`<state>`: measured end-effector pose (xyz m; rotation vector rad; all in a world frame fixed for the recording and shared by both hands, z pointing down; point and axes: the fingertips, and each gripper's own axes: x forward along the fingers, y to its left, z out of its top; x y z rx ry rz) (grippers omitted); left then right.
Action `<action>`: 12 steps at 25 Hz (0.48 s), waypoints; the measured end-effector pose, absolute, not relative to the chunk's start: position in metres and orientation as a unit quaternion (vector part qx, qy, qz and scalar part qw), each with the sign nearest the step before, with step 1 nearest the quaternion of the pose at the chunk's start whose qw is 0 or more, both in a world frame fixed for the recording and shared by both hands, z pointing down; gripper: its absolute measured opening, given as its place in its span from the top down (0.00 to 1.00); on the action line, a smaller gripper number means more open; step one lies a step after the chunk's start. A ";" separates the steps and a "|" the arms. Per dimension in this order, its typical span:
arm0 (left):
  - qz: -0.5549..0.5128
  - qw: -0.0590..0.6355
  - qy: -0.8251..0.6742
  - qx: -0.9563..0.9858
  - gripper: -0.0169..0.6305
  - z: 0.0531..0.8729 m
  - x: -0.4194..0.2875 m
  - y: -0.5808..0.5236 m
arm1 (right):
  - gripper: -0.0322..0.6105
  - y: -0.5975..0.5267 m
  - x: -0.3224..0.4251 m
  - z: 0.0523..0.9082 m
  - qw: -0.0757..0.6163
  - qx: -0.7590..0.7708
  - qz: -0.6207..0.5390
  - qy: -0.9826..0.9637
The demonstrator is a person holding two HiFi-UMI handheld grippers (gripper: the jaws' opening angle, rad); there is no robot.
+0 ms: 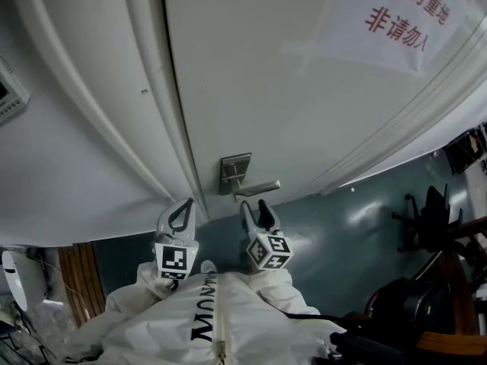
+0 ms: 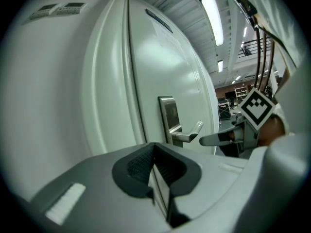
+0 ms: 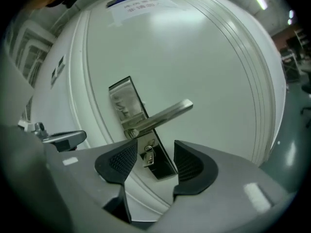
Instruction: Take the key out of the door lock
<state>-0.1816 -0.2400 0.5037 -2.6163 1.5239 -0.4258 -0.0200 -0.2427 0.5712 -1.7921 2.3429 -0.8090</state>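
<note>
Room: a white panelled door (image 1: 266, 90) fills the upper and middle of the head view, with a paper notice (image 1: 396, 21) in red print at upper right. A teal floor (image 1: 342, 234) and a dark chair (image 1: 430, 219) lie at lower right.
Lock: a steel lock plate (image 3: 127, 103) sits near the door's edge. Its lever handle (image 3: 163, 114) runs up to the right in the right gripper view.
Key: the key (image 3: 147, 156) is in the keyhole low on the plate, just under the handle's root, with a small ring on its bow.
Right claw: your right claw (image 3: 153, 161) is spread wide and empty, with one pad to either side of the key in the picture.
Key to claw: the key lies straight ahead, in the gap and a touch toward the left pad. The pads do not touch it, and it looks to be beyond their tips. Judge its shaft to run into the door, roughly along your pointing line.
Left claw: your left claw (image 2: 155, 166) is closed on nothing, lower left of the plate in the head view.
Nearer hand: the right.
Next move: it calls for going forward under the handle, closing on the bow, then pulling straight back.
Risk: you may pinch the ring instead of the bow.
</note>
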 end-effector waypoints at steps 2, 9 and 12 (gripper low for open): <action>-0.140 0.047 0.493 -0.857 0.97 0.503 -0.182 -0.238 | 0.61 -0.243 -0.020 0.581 0.085 -0.573 -0.315 0.752; -0.144 0.054 0.486 -0.860 0.97 0.501 -0.185 -0.233 | 0.71 -0.246 -0.031 0.603 0.215 -0.500 -0.454 0.705; -0.146 0.054 0.487 -0.860 0.97 0.502 -0.187 -0.228 | 0.71 -0.247 -0.040 0.607 0.266 -0.460 -0.499 0.685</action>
